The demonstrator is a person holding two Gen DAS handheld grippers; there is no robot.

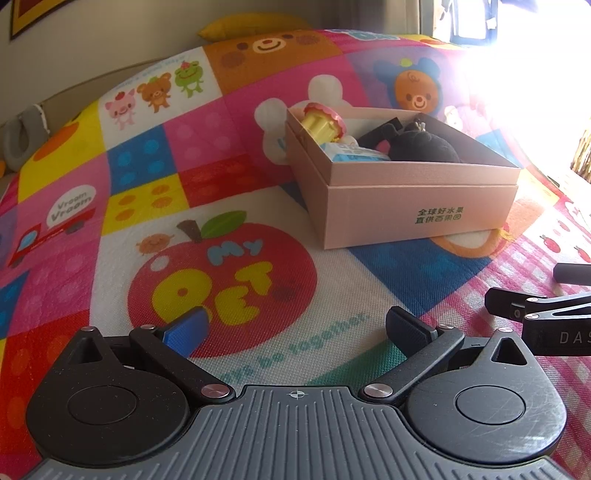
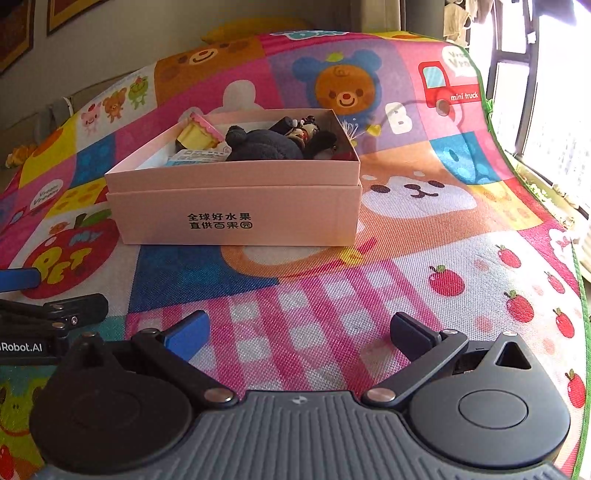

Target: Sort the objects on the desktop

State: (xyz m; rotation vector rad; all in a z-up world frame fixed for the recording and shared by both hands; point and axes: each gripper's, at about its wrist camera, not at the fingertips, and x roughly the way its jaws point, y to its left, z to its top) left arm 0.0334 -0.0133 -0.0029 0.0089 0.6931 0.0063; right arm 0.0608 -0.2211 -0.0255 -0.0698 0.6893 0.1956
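Note:
A pink cardboard box (image 1: 417, 206) with green Chinese print stands on the colourful play mat; it also shows in the right wrist view (image 2: 236, 199). Inside lie a yellow and pink cupcake toy (image 1: 321, 123), a small blue and white carton (image 1: 354, 153) and a black plush toy (image 1: 424, 147); the plush also shows in the right wrist view (image 2: 266, 146). My left gripper (image 1: 297, 326) is open and empty, low over the mat in front of the box. My right gripper (image 2: 299, 334) is open and empty, to the right of the left one.
The play mat (image 2: 424, 229) covers the whole surface, its edge curving down at the right by a bright window (image 2: 546, 110). A yellow cushion (image 1: 251, 26) lies beyond the mat's far edge. The right gripper's fingers (image 1: 517, 314) show at the left wrist view's right edge.

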